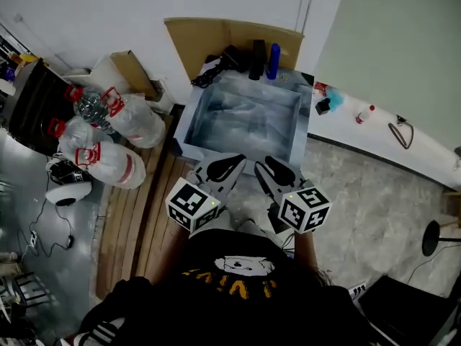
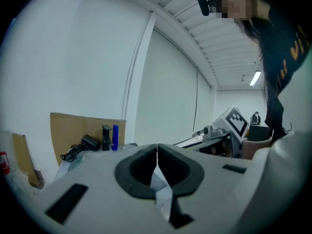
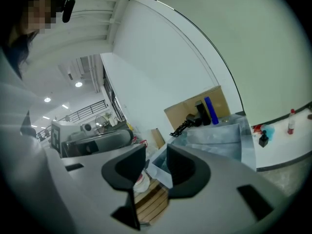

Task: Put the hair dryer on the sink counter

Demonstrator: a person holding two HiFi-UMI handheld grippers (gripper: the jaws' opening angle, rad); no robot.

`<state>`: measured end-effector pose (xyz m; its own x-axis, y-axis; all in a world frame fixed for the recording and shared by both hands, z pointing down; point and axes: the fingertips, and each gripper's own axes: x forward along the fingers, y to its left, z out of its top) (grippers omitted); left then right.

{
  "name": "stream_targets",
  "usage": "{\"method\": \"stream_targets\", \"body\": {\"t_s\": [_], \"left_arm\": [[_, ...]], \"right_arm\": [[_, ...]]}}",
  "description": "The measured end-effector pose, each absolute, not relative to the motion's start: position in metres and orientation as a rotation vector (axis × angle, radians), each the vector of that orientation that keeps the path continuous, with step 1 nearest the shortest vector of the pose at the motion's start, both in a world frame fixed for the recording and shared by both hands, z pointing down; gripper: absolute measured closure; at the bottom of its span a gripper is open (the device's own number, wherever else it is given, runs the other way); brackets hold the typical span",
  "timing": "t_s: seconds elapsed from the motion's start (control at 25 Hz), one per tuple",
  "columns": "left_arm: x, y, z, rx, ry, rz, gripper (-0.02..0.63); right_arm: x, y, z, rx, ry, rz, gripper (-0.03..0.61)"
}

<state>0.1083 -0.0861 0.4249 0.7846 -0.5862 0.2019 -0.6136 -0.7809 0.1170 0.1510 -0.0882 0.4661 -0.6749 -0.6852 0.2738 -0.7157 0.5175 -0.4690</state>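
The black hair dryer [image 1: 222, 61] lies at the back edge of the sink [image 1: 189, 117], by a blue bottle [image 1: 273, 60]. Both tools wait near the person's tummy, far from it. The left tool [image 1: 229, 164] is pinched shut and empty. The right tool [image 1: 274, 168] has a small gap and is empty too, maybe getting ready to grab.

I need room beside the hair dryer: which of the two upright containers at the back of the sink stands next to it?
The black container; the blue container stands beyond it, farther from the hair dryer.
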Motion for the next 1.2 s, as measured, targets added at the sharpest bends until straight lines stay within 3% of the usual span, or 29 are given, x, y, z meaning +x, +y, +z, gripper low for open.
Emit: {"method": "stream_targets", "body": {"t_s": [0.64, 1.2], "left_arm": [[0.044, -0.042, 0.424, 2.855, -0.813, 0.258, 0.606], [-0.037, -0.014, 0.436, 2.893, -0.668, 0.244, 0.606]], "right_arm": [[0.098, -0.052, 0.456, 1.424, -2.642, 0.789, 0.540], [0.018, -0.017, 0.470, 1.574, -2.530, 0.832, 0.574]]}}
